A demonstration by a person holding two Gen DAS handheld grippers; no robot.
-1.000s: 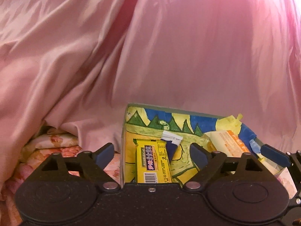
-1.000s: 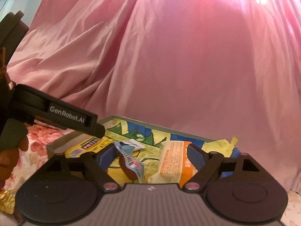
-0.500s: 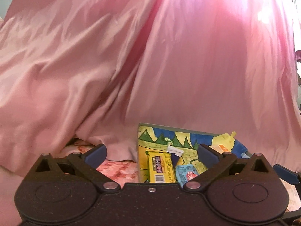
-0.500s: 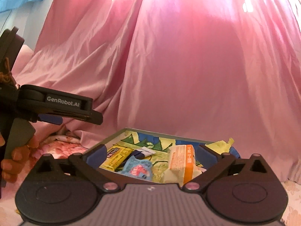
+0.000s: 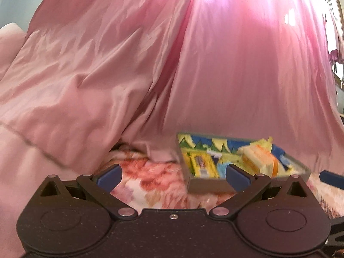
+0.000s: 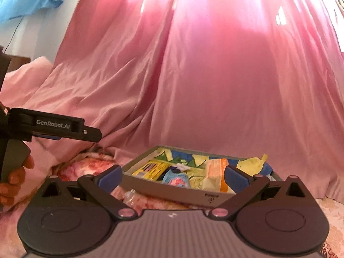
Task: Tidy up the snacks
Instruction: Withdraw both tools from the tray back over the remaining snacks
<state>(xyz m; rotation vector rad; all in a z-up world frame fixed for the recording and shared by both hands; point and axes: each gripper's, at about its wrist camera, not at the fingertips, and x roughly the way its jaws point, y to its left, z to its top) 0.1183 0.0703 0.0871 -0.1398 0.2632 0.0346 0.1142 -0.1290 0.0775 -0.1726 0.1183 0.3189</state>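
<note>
Right now both of my tools are empty. My left hand-held gripper has its jaws spread as wide as they go, nothing between the blue pads, and my right hand-held gripper stands the same way, bare.

The snacks sit in the shallow grey tray on the floral bedspread, close under the hanging pink curtain. Inside it I make out a yellow bar packet at the left end, a light blue wrapped sweet in the middle and an orange-and-cream packet towards the right.

The relation that matters: the tray lies dead ahead of my right tool, its long side running across my line of reach, near wall just beyond the fingertips. From my left tool it lies ahead and off to the right. So I judge the right hand is better placed for it. One clear-wrapped sweet lies on the bedspread just outside the tray's near wall.

Both tools point nearly level, tipped slightly down. My left hand grips its handle at the left edge of the right view.
</note>
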